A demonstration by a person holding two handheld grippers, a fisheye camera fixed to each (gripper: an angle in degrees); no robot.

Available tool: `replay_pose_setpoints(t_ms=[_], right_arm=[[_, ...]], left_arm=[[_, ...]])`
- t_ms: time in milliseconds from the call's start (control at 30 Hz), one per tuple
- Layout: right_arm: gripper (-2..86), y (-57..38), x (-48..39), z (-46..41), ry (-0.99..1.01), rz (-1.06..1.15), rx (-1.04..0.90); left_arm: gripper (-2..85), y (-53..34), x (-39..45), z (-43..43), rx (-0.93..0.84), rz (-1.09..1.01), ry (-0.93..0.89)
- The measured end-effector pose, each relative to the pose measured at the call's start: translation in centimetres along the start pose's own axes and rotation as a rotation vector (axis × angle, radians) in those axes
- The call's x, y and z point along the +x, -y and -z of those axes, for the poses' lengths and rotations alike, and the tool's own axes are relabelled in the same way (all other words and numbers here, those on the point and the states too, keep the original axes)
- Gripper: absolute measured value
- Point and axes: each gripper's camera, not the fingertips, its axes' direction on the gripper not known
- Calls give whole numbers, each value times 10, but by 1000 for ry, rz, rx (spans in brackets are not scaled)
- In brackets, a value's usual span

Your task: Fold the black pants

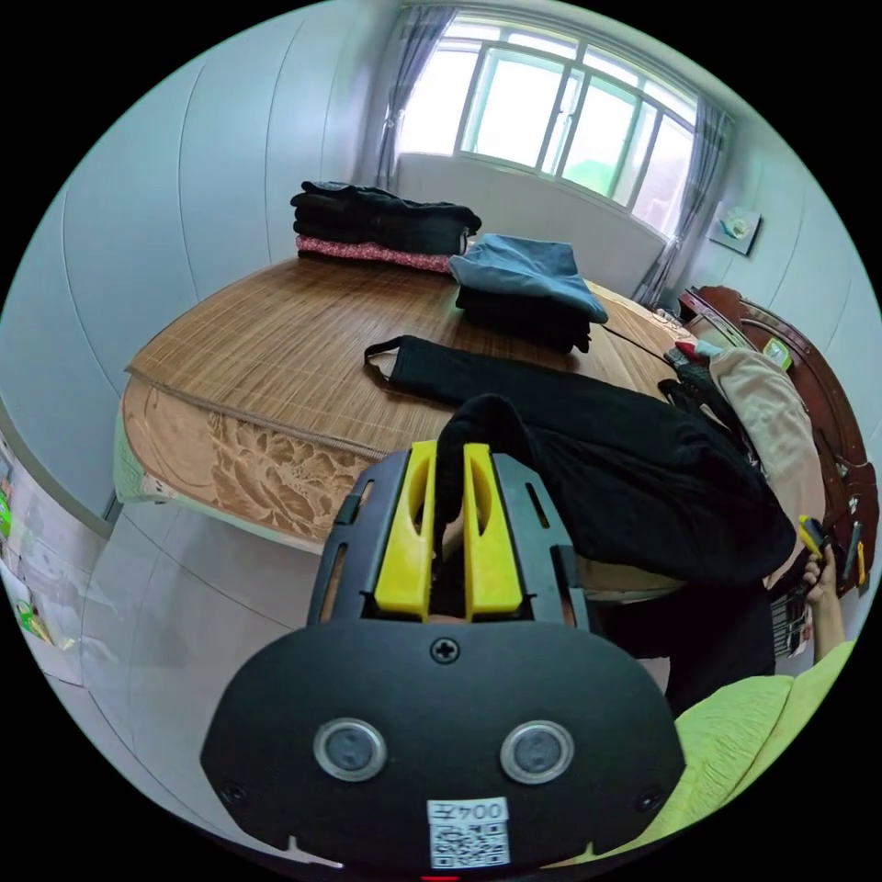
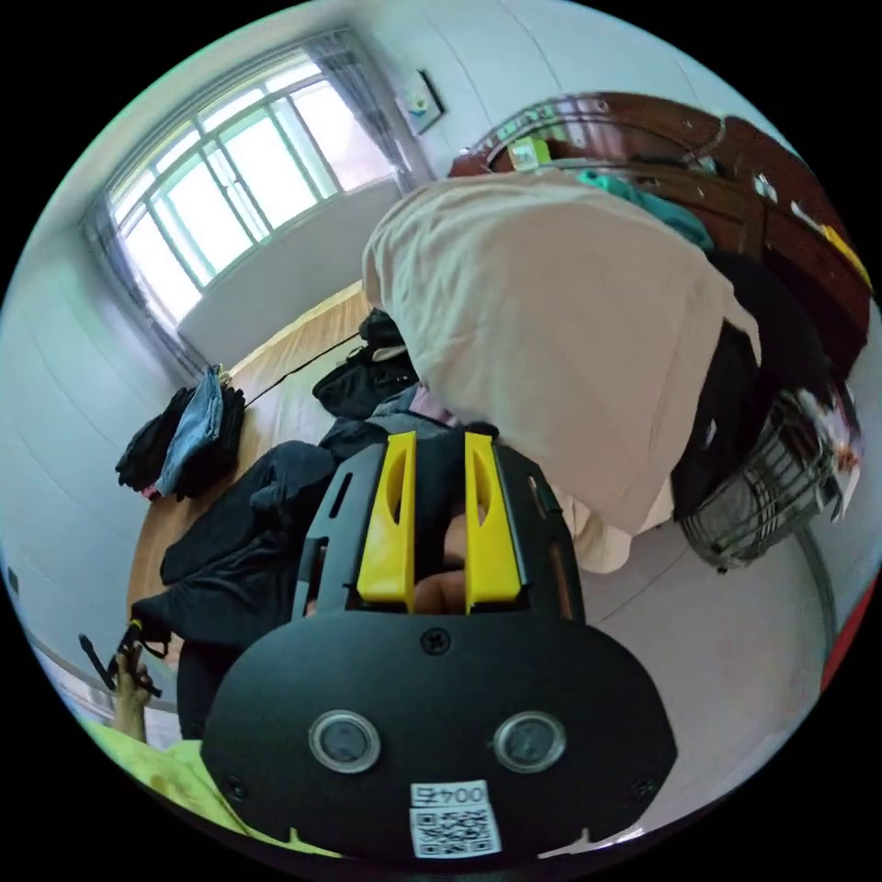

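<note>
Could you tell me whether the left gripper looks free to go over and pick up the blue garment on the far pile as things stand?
Probably not yet: the left gripper is shut on the black pants, which it would drag along. Otherwise the bamboo mat toward the blue garment lies open.

Open bamboo mat [image 1: 276, 340] lies at ten o'clock of the left claw [image 1: 450, 459] in the left gripper view, bare to the bed's near edge. Two folded stacks [image 1: 386, 220] block the far side at twelve, a blue-topped pile [image 1: 528, 285] just right of them. A beige heap [image 2: 551, 340] crowds the right claw [image 2: 439, 459] at one o'clock; a wire basket [image 2: 772, 496] stands on the floor at three.
</note>
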Motion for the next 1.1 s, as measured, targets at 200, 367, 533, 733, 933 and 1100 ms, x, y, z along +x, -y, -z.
replay_pose_setpoints(t_ms=[200,367,533,733,933,1100], right_arm=[[139,65,-78,-40,73,314,-133],[158,121,-139,-122,3,399,-331],[161,153,-186,-188,-91,417,-479],[162,149,-207,-228,-153,440,-597],[184,172,-194,-214,182,184,-545],[216,161,-236,-237,79,403,-672]], left_arm=[[67,50,38,-24,13,-184,70],[125,130,68,-81,-25,-334,135],[126,187,99,-149,-105,-451,227],[86,240,102,-159,88,-295,230],[161,232,157,-253,-210,-589,185],[147,220,180,-305,-337,-600,108]])
